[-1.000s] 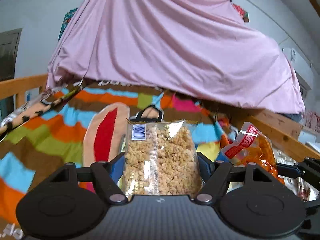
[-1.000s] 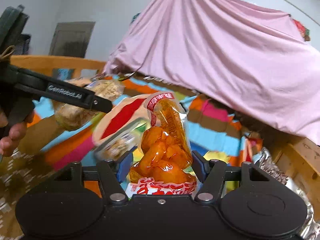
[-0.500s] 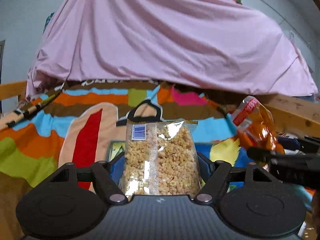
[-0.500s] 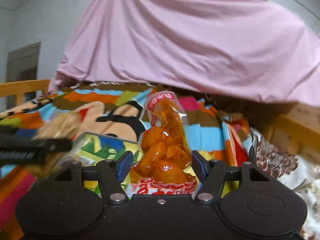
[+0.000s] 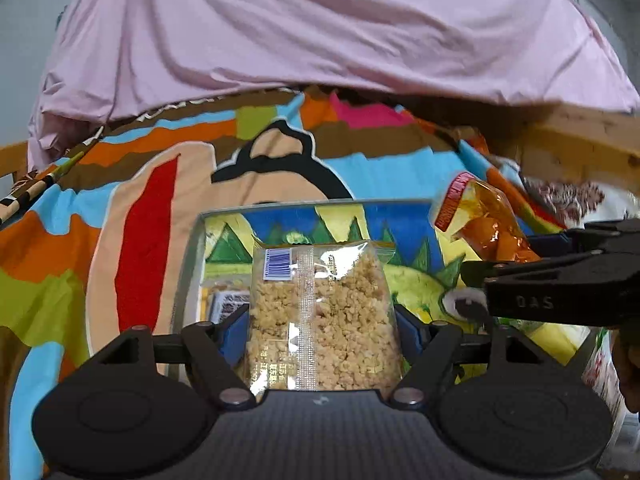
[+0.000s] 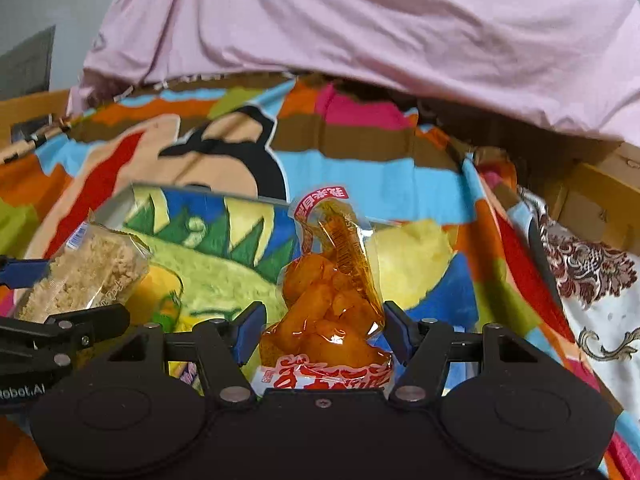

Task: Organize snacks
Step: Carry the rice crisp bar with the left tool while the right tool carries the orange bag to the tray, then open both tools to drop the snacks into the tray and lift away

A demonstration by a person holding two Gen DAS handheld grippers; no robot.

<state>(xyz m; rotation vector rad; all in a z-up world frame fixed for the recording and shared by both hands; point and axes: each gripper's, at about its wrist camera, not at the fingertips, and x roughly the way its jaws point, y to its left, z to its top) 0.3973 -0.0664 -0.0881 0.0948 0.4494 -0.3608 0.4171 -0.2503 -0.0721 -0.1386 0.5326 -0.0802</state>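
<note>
L gripper (image 5: 320,320) jaws pinch a clear bag of beige crumbly snack (image 5: 324,320), upright, nearest. R gripper (image 6: 320,320) jaws pinch an orange snack pack (image 6: 328,300), just to its right. Both hang over a clear tray (image 5: 280,206) w/ a small packet (image 5: 228,304) inside, near left. Beyond: colourful blanket (image 5: 140,200), then pink sheet (image 5: 320,28).

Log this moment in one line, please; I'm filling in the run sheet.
left gripper: shut on crumbly snack bag | right gripper: shut on orange snack bag | both over clear tray
</note>
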